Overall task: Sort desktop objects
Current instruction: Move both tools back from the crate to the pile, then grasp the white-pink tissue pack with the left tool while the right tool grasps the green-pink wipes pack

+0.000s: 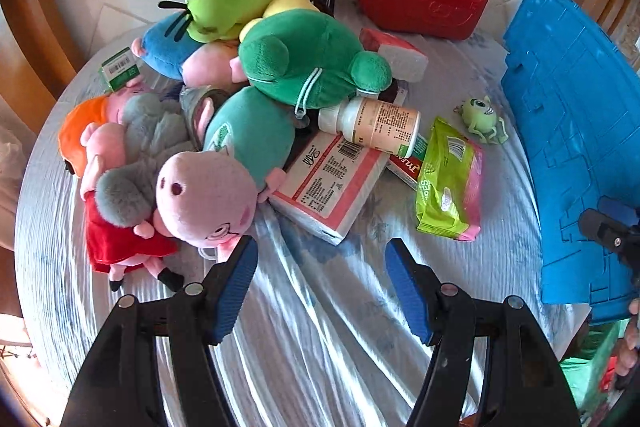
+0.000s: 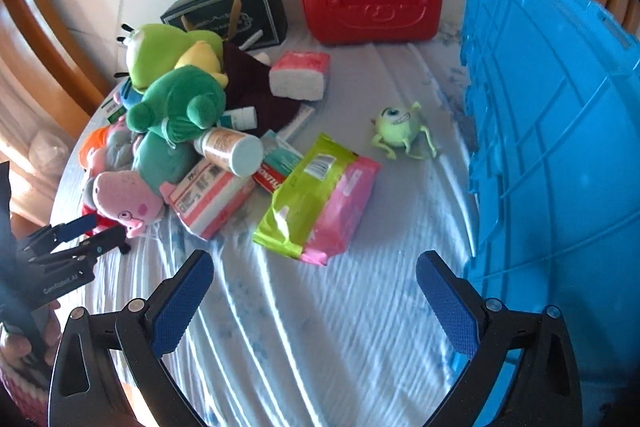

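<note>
Hovering unclenched and empty near the heaped plush toys, left gripper and right gripper risk toppling the bottle perched far-side on the packets, should either nudge the pile.

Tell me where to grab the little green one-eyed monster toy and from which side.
Grip the monster toy across its round body, coming from above. It sits alone on the cloth, apart from the pile; its thin limbs splay outward and look too floppy to hold.
</note>
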`<state>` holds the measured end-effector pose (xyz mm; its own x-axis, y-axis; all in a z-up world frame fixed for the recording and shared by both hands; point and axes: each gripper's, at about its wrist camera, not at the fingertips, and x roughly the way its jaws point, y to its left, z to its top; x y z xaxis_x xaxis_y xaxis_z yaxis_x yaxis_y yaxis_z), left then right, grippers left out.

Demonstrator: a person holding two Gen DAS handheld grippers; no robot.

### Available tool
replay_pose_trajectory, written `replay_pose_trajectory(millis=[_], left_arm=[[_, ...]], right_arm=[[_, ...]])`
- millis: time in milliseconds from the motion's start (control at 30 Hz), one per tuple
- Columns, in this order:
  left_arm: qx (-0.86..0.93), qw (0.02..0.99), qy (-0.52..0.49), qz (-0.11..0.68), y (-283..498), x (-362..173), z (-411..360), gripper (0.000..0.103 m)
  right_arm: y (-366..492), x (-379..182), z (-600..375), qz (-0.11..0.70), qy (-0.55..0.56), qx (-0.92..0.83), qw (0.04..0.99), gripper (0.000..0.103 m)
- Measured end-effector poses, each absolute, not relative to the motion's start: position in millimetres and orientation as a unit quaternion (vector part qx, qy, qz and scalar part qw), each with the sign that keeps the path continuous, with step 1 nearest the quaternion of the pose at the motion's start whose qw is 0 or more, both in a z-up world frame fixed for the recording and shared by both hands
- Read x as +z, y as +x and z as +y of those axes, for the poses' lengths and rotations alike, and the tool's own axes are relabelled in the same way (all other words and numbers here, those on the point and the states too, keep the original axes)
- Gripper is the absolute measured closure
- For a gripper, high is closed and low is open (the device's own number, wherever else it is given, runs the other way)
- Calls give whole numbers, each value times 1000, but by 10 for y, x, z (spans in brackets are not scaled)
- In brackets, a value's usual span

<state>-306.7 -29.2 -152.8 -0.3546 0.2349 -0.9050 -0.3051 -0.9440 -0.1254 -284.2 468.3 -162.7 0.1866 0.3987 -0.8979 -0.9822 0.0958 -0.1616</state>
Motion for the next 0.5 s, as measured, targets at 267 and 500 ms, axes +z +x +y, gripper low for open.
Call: replay_pose_trajectory(millis=[267, 500], left_arm=[[786, 208, -577, 73, -3561, -1997, 52, 38], [761, 230, -594, 125, -3899, -2387, 318, 38]], right_arm=[[-2635, -2019, 4909, 398, -423, 496, 646, 0], [-2540, -2354, 5213, 422, -441, 480, 629, 0]])
